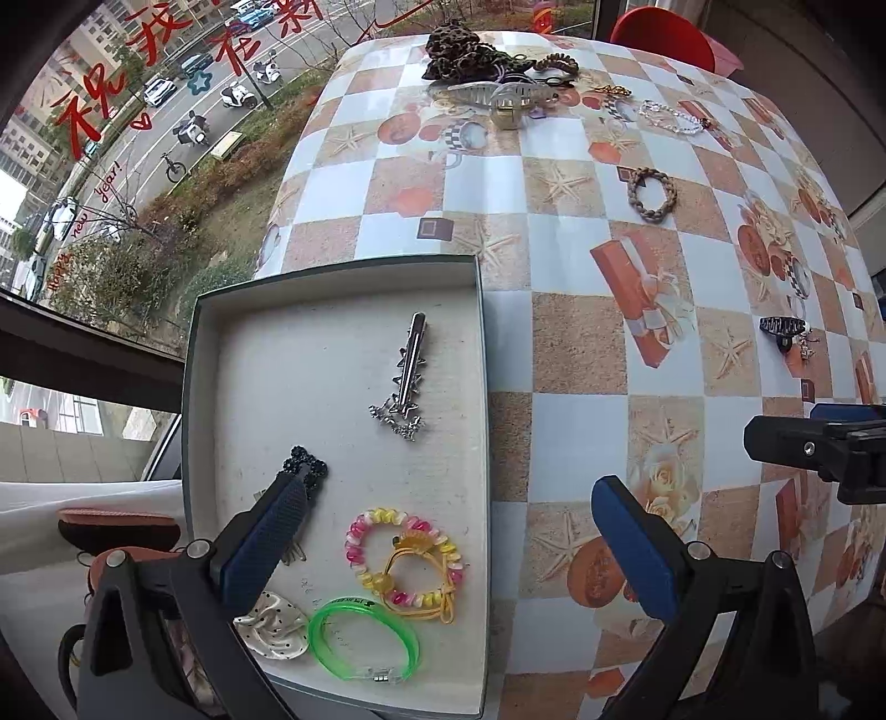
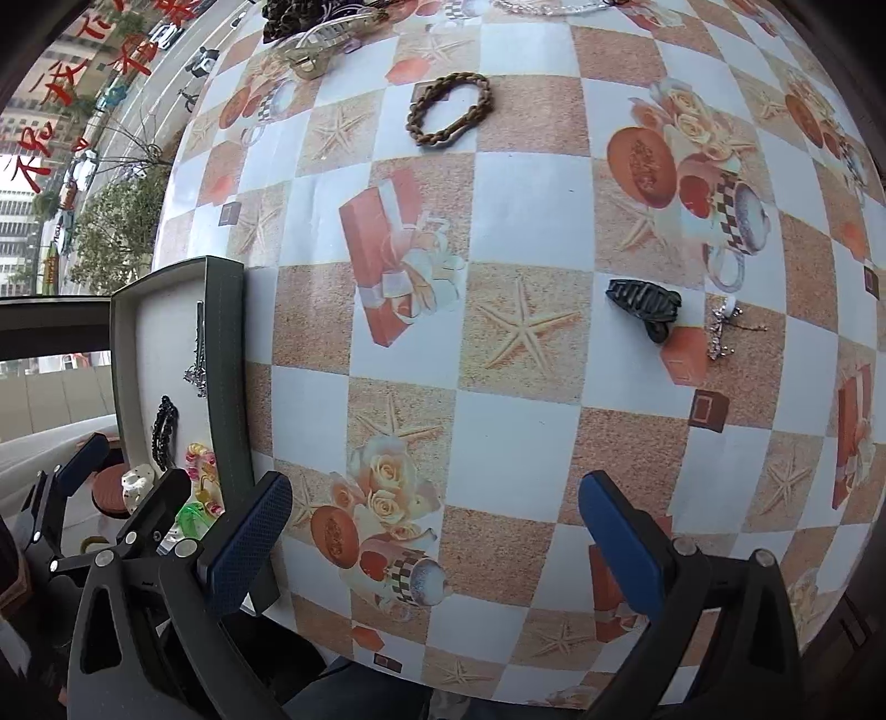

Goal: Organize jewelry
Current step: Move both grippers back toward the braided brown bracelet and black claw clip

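A shallow grey box [image 1: 338,266] holds a silver star clip [image 1: 407,376], a black beaded clip [image 1: 307,468], a pink-yellow coil band [image 1: 360,545], a green bracelet [image 1: 360,642] and a polka-dot scrunchie [image 1: 274,628]. My left gripper [image 1: 454,526] is open and empty over the box's right rim. My right gripper [image 2: 437,531] is open and empty above the tablecloth. A black claw clip [image 2: 645,304] and a small rhinestone clip [image 2: 720,327] lie ahead of it. A brown braided band [image 2: 448,108] lies farther off.
At the table's far edge lie a leopard scrunchie [image 1: 459,47], clear claw clips [image 1: 498,97], a bead bracelet [image 1: 670,116] and other pieces. A window is on the left. A red chair [image 1: 662,33] stands behind the table.
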Action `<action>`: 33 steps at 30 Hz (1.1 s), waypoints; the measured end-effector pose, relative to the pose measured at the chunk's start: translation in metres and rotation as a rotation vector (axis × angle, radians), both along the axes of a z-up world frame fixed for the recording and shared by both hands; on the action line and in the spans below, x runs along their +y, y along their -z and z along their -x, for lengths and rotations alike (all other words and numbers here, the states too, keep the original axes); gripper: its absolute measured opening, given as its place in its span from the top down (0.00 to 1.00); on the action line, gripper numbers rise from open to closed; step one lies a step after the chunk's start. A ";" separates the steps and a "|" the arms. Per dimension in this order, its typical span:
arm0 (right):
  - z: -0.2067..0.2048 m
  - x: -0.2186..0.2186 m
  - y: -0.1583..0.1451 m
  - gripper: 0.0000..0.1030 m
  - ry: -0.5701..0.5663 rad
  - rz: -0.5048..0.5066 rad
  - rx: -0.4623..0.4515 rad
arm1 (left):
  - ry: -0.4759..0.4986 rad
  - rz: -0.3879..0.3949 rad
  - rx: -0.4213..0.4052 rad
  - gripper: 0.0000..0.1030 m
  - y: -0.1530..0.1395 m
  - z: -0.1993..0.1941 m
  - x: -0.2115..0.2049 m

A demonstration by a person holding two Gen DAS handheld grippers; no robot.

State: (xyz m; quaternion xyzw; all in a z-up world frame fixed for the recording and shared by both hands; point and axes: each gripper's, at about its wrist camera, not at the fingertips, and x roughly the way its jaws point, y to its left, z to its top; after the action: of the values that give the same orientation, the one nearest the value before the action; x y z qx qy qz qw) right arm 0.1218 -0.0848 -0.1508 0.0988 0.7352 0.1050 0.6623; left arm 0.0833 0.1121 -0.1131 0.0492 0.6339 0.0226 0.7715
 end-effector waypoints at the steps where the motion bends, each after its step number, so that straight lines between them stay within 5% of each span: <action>1: 0.001 -0.004 0.000 0.00 0.008 0.003 0.001 | 0.003 0.000 -0.002 0.00 -0.001 -0.001 -0.002; 18: 0.021 -0.135 0.023 0.00 0.293 0.100 0.051 | 0.063 0.013 0.016 0.00 0.009 -0.015 -0.048; 30: 0.007 -0.162 0.023 0.00 0.267 0.158 0.014 | 0.072 0.000 0.038 0.00 0.019 -0.033 -0.076; 33: 0.001 -0.160 0.023 0.07 0.253 0.173 0.000 | 0.073 0.013 0.042 0.00 0.021 -0.038 -0.079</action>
State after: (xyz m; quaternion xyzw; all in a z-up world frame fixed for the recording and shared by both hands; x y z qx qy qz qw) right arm 0.1213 -0.2444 -0.1741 0.1332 0.7233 -0.0431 0.6762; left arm 0.1216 0.0334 -0.1344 0.0675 0.6478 -0.0108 0.7587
